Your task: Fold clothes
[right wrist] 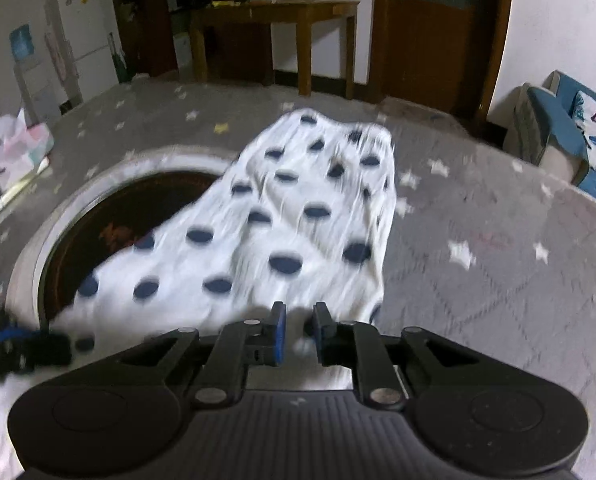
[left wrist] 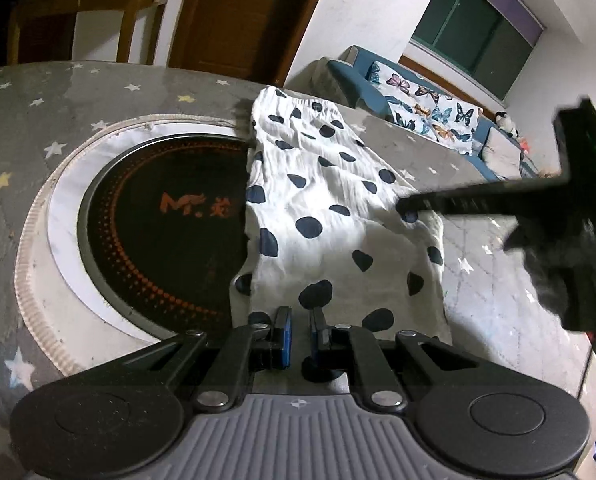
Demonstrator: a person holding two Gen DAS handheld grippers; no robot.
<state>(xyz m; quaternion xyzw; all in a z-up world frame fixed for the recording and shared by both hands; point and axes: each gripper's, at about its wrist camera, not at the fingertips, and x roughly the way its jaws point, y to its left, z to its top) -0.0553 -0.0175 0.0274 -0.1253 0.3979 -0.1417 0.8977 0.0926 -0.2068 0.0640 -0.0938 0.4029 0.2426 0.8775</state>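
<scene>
Mid-fold: the left gripper [left wrist: 300, 326] jaws clench the polka-dot garment's [left wrist: 330, 216] near hem, the right gripper [right wrist: 299, 322] jaws (fabric between them) look loosened; next, carry the hem toward the far edge of the bench [left wrist: 78, 92].

Orange logo on black round cooktop [left wrist: 166, 236] set in tabletop middle: letters "M" plus smaller mark, then 1 partly covered Chinese character, unreadable. Spotted white garment [left wrist: 330, 216] hides rest of logo. Same logo in right wrist view too blurred to read. No other legible text, labels, numbers anywhere.
</scene>
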